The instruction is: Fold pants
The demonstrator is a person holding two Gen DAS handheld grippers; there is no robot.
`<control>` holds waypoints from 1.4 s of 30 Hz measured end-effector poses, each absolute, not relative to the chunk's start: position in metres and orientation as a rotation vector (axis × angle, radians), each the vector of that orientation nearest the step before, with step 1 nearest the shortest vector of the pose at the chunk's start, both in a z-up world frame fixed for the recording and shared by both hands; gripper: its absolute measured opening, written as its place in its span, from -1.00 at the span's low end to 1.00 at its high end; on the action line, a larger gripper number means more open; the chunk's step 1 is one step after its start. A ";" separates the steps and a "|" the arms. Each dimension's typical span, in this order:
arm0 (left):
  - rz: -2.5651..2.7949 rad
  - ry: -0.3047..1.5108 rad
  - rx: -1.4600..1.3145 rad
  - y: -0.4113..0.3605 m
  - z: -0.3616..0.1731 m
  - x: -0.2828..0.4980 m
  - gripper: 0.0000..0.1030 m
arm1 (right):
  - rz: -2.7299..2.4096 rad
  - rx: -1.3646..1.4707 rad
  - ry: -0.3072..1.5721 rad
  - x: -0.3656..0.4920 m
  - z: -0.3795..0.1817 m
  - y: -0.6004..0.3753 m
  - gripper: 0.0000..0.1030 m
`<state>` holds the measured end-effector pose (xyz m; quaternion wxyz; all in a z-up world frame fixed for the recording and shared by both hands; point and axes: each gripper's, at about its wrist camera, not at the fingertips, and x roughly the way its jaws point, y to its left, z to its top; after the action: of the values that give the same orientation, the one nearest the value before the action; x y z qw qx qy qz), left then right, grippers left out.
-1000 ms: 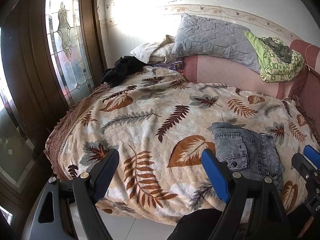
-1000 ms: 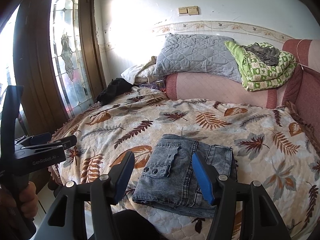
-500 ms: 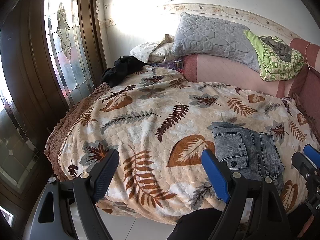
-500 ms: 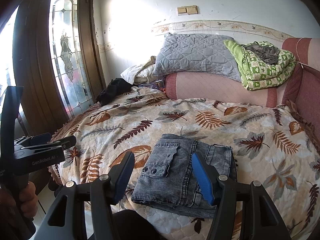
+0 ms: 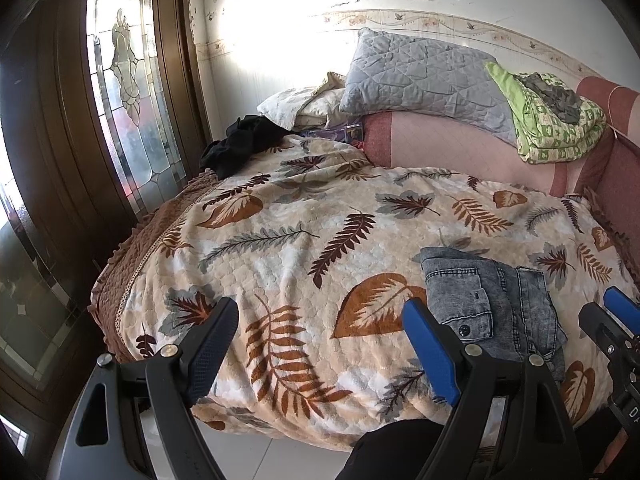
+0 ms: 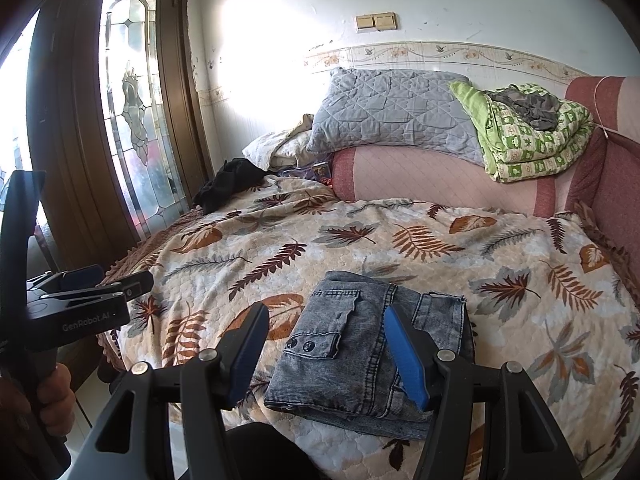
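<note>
Pants (image 6: 372, 344) lie folded in a compact stack near the front edge of the bed (image 6: 460, 248), so I judge folding essentially done, with left claw (image 5: 320, 344) and right claw (image 6: 326, 350) both apart, empty, hovering short.

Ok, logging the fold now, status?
Left gripper and right gripper: jaws open, empty. Jeans folded on blanket, near edge. Nothing in the way.

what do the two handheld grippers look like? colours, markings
Both match: black plastic frame with silver pivot bolts and two fingers lined with blue pads, as on the right gripper and left gripper. The left gripper's side carries grey "GenRobot.AI" lettering. No cables or sleeves visible.
</note>
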<state>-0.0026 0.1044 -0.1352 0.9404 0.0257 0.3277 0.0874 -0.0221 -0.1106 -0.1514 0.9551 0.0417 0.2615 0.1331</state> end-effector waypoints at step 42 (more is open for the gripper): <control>0.154 0.696 0.040 0.117 -0.148 0.013 0.65 | 0.282 0.083 0.573 0.003 -0.164 -0.096 0.24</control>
<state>0.0127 0.1166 -0.1479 0.9370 0.0194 0.3406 0.0753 0.0032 -0.0958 -0.1643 0.9486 0.0410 0.2814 0.1386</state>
